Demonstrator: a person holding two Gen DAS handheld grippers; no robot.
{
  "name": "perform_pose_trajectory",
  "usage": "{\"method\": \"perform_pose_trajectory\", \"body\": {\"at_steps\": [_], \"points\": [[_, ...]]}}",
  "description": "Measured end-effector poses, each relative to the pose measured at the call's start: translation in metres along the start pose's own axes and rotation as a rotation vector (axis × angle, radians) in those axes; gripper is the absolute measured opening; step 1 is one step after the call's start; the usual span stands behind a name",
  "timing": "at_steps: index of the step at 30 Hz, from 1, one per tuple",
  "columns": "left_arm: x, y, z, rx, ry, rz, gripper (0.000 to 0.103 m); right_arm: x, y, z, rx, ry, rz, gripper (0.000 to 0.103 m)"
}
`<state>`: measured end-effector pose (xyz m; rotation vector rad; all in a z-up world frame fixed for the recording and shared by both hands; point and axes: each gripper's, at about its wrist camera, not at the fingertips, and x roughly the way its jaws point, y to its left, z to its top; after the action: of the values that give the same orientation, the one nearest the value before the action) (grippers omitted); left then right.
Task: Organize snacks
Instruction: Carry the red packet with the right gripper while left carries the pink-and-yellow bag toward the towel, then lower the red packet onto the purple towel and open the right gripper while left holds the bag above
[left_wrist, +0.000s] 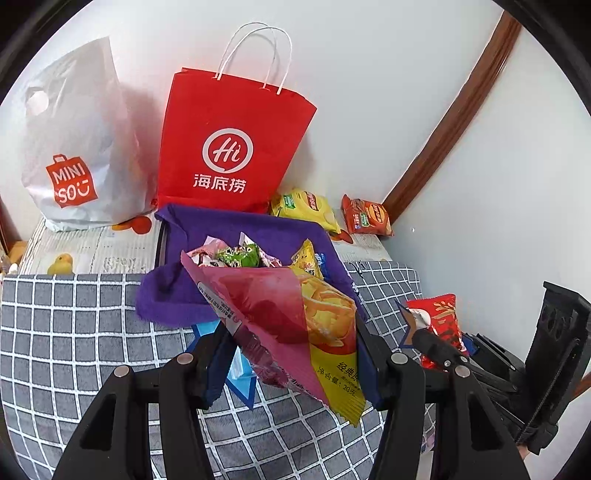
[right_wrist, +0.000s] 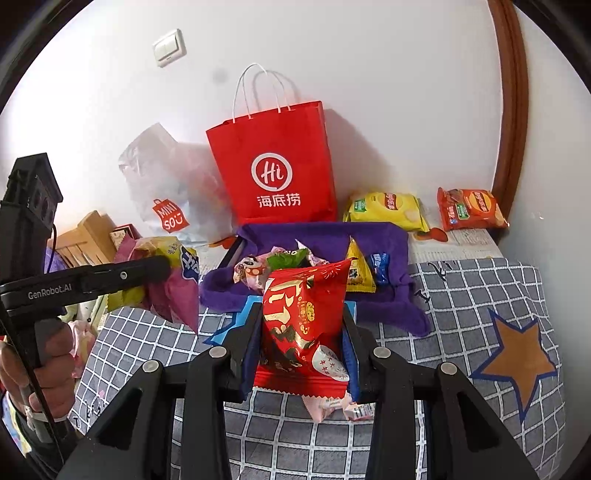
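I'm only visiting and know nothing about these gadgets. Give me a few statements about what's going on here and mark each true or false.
1. The left gripper holds a pink-and-yellow chip packet. True.
2. The right gripper is empty. False: it is shut on a red snack packet.
3. The red paper bag lies flat. False: it stands upright against the wall.
4. Small snacks lie on the purple cloth. True.
5. A yellow chip bag and an orange chip bag lie right of the red paper bag. True.
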<state>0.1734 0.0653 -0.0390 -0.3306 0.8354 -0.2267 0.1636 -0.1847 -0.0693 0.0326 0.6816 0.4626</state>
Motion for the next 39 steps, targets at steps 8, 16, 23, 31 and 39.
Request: {"method": "perform_pose_trajectory", "body": {"at_steps": [8, 16, 23, 31, 39], "points": [[0.002, 0.001, 0.011, 0.014, -0.005, 0.0, 0.055, 0.016, -0.001, 0.012, 0.003, 0.018, 0.003, 0.038], [0.005, 0.0, 0.025, 0.034, -0.017, 0.002, 0.055, 0.022, -0.003, 0.029, 0.0, -0.008, -0.017, 0.038], [0.012, 0.001, 0.04, 0.027, -0.029, -0.002, 0.055, 0.028, -0.013, 0.047, 0.012, -0.028, -0.034, 0.038], [0.029, -0.001, 0.056, 0.032, -0.03, -0.003, 0.055, 0.043, -0.016, 0.064, 0.001, -0.029, -0.035, 0.038], [0.051, -0.001, 0.072, 0.047, -0.012, 0.004, 0.055, 0.062, -0.017, 0.083, -0.014, -0.043, -0.031, 0.038]]}}
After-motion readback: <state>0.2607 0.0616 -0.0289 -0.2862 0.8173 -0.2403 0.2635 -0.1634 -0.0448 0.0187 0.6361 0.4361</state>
